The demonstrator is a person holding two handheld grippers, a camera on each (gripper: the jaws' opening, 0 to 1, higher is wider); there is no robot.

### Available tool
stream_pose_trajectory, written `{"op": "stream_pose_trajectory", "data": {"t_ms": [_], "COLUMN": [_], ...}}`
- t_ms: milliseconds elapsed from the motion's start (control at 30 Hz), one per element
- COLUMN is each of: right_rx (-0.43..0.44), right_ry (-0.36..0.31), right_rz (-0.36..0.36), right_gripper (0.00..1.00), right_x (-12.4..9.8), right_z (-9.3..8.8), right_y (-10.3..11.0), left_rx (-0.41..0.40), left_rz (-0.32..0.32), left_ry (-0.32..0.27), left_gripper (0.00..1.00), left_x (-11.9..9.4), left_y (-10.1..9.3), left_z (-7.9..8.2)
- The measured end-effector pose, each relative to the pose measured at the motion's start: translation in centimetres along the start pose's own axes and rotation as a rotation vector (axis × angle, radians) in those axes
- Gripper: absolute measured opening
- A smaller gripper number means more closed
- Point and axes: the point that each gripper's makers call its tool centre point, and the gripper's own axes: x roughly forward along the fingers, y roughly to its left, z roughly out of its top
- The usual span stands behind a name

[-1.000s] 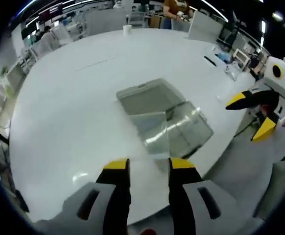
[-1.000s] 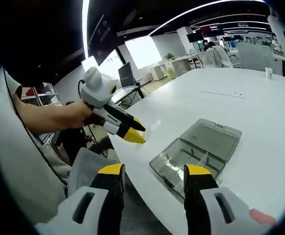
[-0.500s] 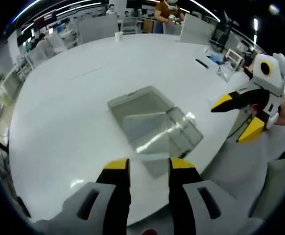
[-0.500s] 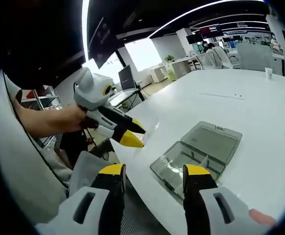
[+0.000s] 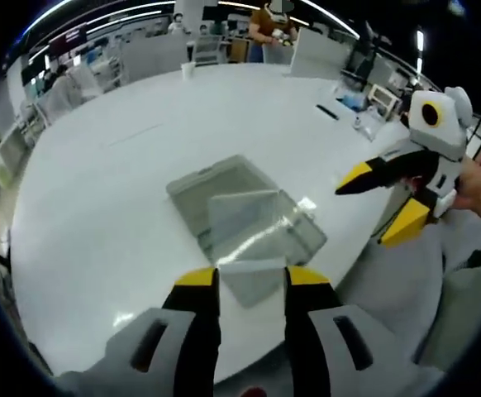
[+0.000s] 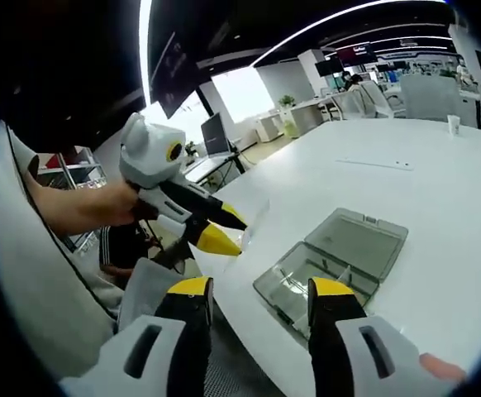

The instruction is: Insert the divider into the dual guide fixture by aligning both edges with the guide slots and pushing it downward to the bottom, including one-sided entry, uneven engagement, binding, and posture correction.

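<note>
Clear divider (image 5: 253,277) pinched in left gripper (image 5: 251,279), right gripper (image 6: 257,289) jaws apart.

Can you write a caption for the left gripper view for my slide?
Left gripper holds a clear divider above the open plastic case on a white table.

The left tongs (image 5: 249,279) grip a clear divider (image 5: 245,240) above the open transparent fixture (image 5: 245,219) on the white surface (image 5: 100,190); the right tongs (image 5: 381,203) gape nearby.
</note>
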Motion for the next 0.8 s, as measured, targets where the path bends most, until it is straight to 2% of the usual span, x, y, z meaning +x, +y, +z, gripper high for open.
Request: {"op": "stream_pose_trajectory", "data": {"t_ms": [400,800], "right_rx": [0.003,0.003], "right_ry": [-0.012,-0.032], "right_rz": [0.007,0.06], "right_gripper": [0.43,0.43], "right_x": [-0.4,-0.9], "right_z": [0.4,1.2], "right_y": [-0.5,-0.3], "left_rx": [-0.023,-0.041], "left_rz": [-0.055,-0.163], "left_ry": [-0.037,-0.099], "left_gripper": [0.26,0.26], "left_x": [-0.1,-0.7], "left_y": [-0.9,-2.5], "left_z": [0.8,2.3]}}
